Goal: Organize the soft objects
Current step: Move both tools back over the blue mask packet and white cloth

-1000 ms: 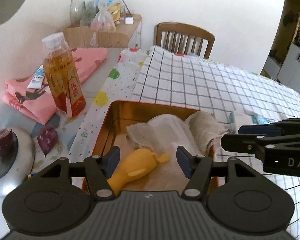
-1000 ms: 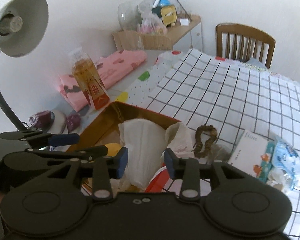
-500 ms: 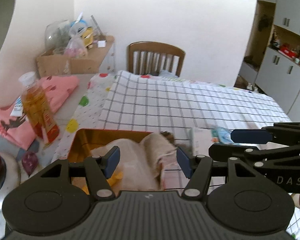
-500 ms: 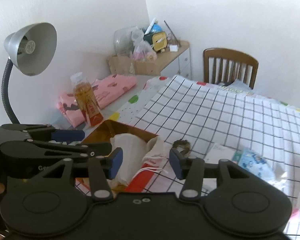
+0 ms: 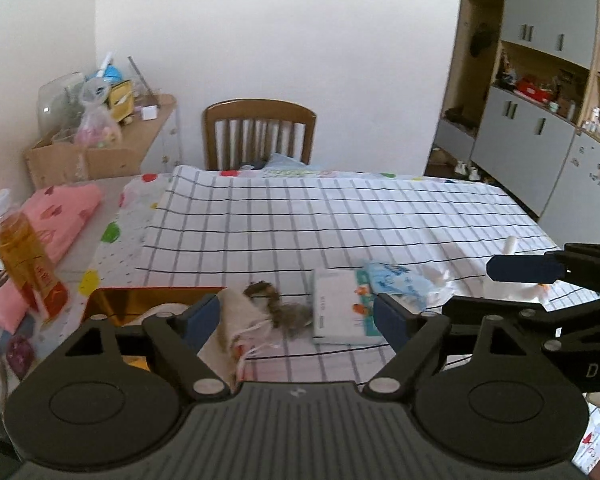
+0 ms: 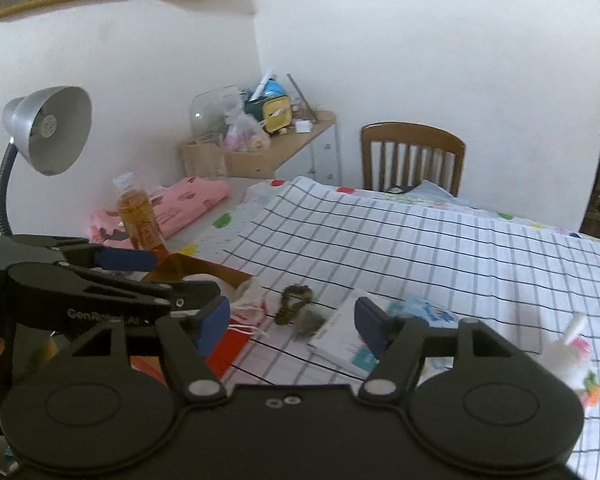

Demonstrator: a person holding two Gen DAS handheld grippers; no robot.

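Observation:
An orange tin point(image 5: 140, 298) holds pale cloths, and a beige drawstring pouch point(image 5: 236, 320) hangs over its right rim. A brown beaded loop point(image 6: 294, 302) and a grey fluffy bit point(image 6: 310, 322) lie on the checked tablecloth beside it. My left gripper point(image 5: 296, 320) hovers above the tin's right edge. Its jaws are opening and nothing is between them. My right gripper point(image 6: 292, 324) hangs over the loop and a white booklet point(image 6: 340, 340), jaws also opening and empty. A small white plush toy point(image 6: 572, 360) stands at the right. In the right wrist view the left gripper point(image 6: 160, 276) shows at the left.
A blue tissue pack point(image 5: 396, 280) lies by the booklet. A tea bottle point(image 5: 24, 256), folded pink cloth point(image 5: 56, 216) and a desk lamp point(image 6: 48, 128) are on the left. A wooden chair point(image 5: 260, 132) stands at the far edge, with grey cabinets point(image 5: 540, 140) beyond.
Both grippers have drawn back and up from the tin, and their jaws have widened. The yellow toy in the tin has dropped out of sight behind the left gripper.

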